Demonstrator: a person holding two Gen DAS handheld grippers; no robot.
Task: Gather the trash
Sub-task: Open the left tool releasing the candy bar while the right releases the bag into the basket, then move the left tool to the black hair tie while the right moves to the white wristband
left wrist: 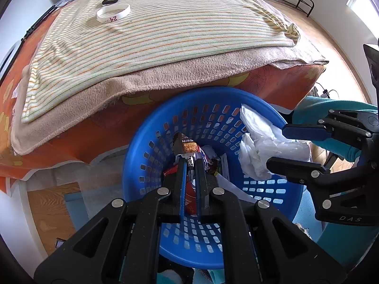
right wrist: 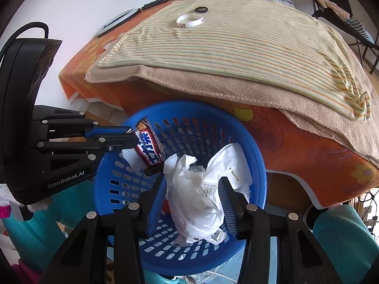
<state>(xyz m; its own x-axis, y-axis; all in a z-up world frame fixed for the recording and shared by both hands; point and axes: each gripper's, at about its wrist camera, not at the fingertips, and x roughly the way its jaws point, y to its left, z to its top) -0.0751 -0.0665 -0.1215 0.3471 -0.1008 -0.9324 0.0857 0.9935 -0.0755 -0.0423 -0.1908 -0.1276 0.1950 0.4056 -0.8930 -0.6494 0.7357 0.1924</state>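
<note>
A blue perforated basket (left wrist: 184,92) (right wrist: 189,104) sits below the bed's edge, and both grippers hang over it. My left gripper (left wrist: 191,163) (right wrist: 135,139) is shut on a red, white and blue snack wrapper (left wrist: 187,145) (right wrist: 149,149), held above the basket's inside. More wrappers lie at the bottom. My right gripper (right wrist: 193,184) (left wrist: 276,146) is closed around a crumpled white wad of plastic and paper (right wrist: 201,189) (left wrist: 255,146). Its jaws stand wide apart and press the wad on both sides, over the basket's right half.
The bed with an orange sheet (left wrist: 71,142) rises just behind the basket, covered by a beige blanket (left wrist: 165,71) and a striped cloth (left wrist: 142,35). A white wristband (left wrist: 113,13) and a black hair tie (left wrist: 110,0) lie on the cloth. Teal sleeves (right wrist: 343,236) flank the grippers.
</note>
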